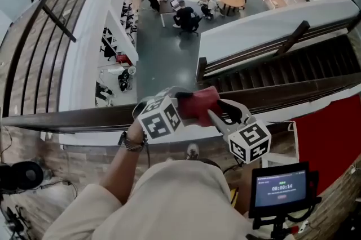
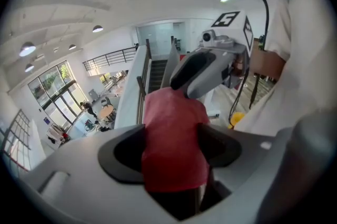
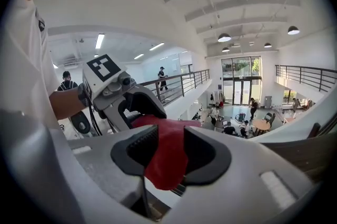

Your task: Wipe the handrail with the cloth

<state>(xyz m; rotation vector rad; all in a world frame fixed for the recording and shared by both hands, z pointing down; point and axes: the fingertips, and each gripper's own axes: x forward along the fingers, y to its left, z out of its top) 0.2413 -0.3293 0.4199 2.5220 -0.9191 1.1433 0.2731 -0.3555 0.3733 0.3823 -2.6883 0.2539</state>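
Two grippers meet over the dark wooden handrail [image 1: 67, 118] in the head view, with the red cloth [image 1: 198, 103] bunched between them just above the rail, yet their jaws are hard to read from there. Only the left gripper view shows the left gripper [image 2: 171, 146] with its jaws spread wide around the cloth, not squeezing it. The right gripper view shows the right gripper [image 3: 171, 152] pinching the cloth's other end.

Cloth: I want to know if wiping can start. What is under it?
In the head view the handrail runs under the cloth. The stretch beneath is covered, so contact cannot be seen. Far below lies the floor.
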